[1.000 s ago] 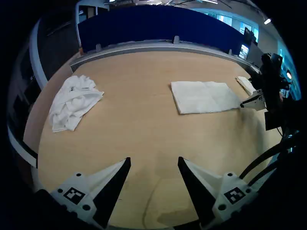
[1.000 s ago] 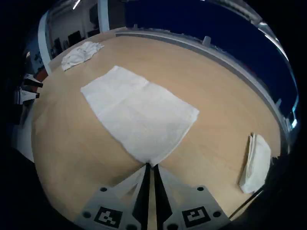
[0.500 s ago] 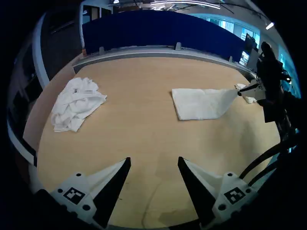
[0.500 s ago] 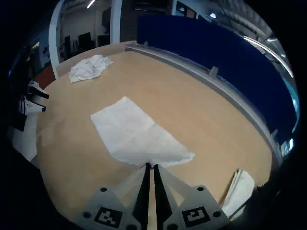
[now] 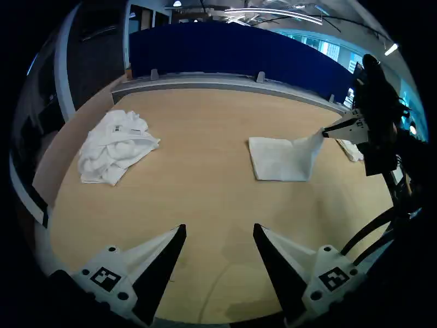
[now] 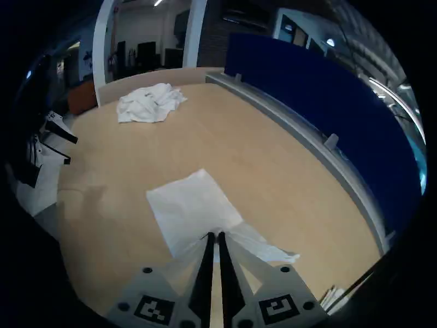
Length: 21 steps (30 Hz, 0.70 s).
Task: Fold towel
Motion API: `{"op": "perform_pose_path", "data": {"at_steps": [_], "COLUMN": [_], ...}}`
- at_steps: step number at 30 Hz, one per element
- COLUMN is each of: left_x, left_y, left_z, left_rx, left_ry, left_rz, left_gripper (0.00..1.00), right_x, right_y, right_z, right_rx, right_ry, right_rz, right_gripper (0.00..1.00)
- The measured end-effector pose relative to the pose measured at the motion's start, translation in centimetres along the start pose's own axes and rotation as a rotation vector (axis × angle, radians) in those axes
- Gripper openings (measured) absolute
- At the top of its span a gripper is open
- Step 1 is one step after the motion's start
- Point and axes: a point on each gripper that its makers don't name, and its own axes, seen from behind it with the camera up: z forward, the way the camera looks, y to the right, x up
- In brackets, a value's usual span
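Now lifted: right gripper, pressed together on the towel edge, has raised it off the table, starting the fold; left gripper spread, idle.

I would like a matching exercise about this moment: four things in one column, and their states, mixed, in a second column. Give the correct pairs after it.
Column one
1. left gripper
2. right gripper
3. flat towel
4. crumpled towel

Column two
A. lies in a heap, no gripper touching it
B. open, holding nothing
C. one end lifted off the table
D. shut on cloth

Pairs: 1-B, 2-D, 3-C, 4-A
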Motion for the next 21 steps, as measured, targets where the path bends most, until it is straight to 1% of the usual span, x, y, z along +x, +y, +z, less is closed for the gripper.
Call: {"op": "perform_pose_path", "data": {"at_steps": [6, 9, 12, 15, 18, 21], "left_x": [0.2, 0.4, 0.5, 0.5, 0.4, 0.2], "left_y": [-1.0, -1.4, -1.7, -1.9, -2.0, -2.1], "left_z": [-0.9, -1.3, -1.7, -2.0, -2.2, -2.2], "left_rx": [0.02, 0.03, 0.039, 0.044, 0.05, 0.054], "left_ry": [0.01, 0.016, 0.023, 0.024, 0.024, 0.023], "left_rz": [-0.009, -0.013, -0.019, -0.025, -0.032, -0.035], "left_gripper": [0.91, 0.91, 0.91, 0.91, 0.91, 0.91], "right_x": [2.5, 3.6, 4.2, 4.1, 3.2, 2.0], "right_y": [-2.5, -4.1, -6.2, -8.6, -10.3, -11.5], "right_z": [2.2, 4.0, 6.1, 8.3, 10.6, 12.1], "right_rx": [0.054, 0.089, 0.141, 0.206, 0.242, 0.271], "right_ry": [0.028, 0.032, 0.035, 0.026, -0.001, -0.033], "right_rz": [-0.023, -0.042, -0.052, -0.048, -0.034, -0.019], "right_gripper": [0.07, 0.07, 0.07, 0.07, 0.07, 0.07]}}
